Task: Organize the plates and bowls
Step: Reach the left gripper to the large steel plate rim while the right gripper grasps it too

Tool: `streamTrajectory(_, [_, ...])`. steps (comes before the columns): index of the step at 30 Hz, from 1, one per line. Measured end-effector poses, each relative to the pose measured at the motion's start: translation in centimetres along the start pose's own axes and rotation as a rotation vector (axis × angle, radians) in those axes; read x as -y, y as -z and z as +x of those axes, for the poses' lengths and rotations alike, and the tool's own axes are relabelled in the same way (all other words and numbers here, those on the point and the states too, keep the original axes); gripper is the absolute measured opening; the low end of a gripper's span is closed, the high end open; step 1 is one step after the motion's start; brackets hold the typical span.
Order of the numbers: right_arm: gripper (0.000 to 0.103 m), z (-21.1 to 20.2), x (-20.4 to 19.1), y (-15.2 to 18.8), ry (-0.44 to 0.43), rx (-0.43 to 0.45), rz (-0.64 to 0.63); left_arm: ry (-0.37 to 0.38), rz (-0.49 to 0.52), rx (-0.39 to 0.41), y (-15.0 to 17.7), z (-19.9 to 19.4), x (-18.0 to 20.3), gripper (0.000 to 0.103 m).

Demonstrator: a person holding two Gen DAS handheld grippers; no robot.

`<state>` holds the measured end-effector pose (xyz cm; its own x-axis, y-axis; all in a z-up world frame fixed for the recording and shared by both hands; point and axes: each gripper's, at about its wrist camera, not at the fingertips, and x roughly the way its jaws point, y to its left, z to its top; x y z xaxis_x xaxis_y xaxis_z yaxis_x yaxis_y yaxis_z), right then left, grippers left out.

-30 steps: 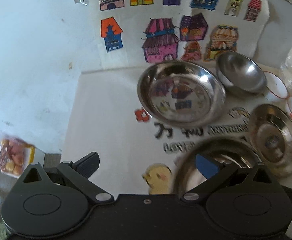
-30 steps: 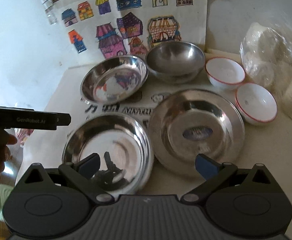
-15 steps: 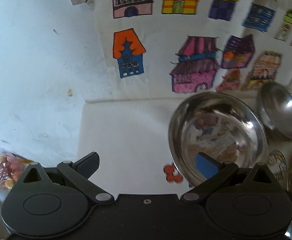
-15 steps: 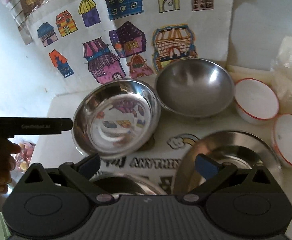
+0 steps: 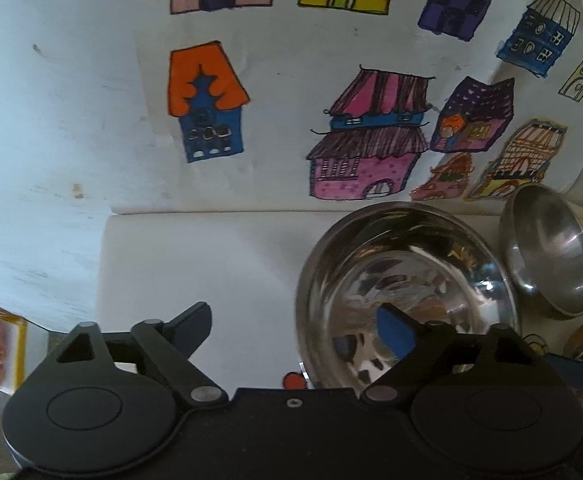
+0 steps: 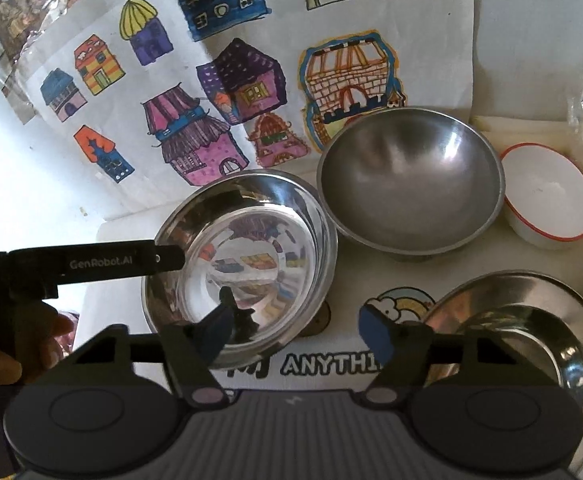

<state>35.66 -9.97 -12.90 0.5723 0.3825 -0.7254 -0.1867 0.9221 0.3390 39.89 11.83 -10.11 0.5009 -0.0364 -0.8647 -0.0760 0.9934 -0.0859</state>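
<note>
- The left gripper (image 5: 295, 322) is hanging over the near-left rim of the shiny steel dish (image 5: 405, 292), its jaws closing; one blue pad is sitting over the inside of the dish, the other over the white table cover (image 5: 195, 256) outside, so the rim is lying between them but nothing is being pinched yet.
- The right gripper (image 6: 293, 330) is closing too, with its left fingertip (image 6: 215, 326) over the same dish's near rim and its right one over the printed mat; it is holding nothing that I can make out, though glare on the metal is making contact hard to judge.
- The dish is sitting at the back left of the table, just beside the duller deep steel bowl (image 6: 409, 178); a flat steel plate (image 6: 519, 332) is lying nearer on the right, and two white red-rimmed bowls (image 6: 547, 196) are waiting at the far right.
- What is worrying me: both tools are going for one dish from different sides, so they could be tugging against each other or knocking together.
- The rim is thin and slick; a shallow bite could be letting it slip or tip.
- A skidding dish would be clattering into the deep bowl just beside it.
</note>
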Motion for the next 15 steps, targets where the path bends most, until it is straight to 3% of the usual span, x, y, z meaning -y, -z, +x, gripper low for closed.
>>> streamTrajectory(5, [0.059, 0.6, -0.1, -0.7, -0.004, -0.010, 0.025, 0.045, -0.029, -0.008, -0.2, 0.3, -0.2, 0.072])
streamTrajectory(7, [0.055, 0.8, -0.1, -0.8, -0.004, -0.016, 0.027, 0.062, -0.039, -0.013, -0.3, 0.6, -0.4, 0.063])
streamTrajectory(9, [0.051, 1.1, -0.2, -0.8, -0.005, -0.022, 0.031, 0.089, -0.052, -0.025, -0.3, 0.8, -0.5, 0.046])
streamTrajectory(12, [0.042, 1.5, -0.1, -0.8, -0.008, -0.033, 0.042, 0.109, -0.059, -0.035, -0.2, 1.0, -0.6, 0.036])
streamTrajectory(15, [0.033, 1.9, 0.0, -0.8, -0.007, -0.045, 0.051, 0.112, -0.055, -0.036, 0.0, 1.1, -0.6, 0.034])
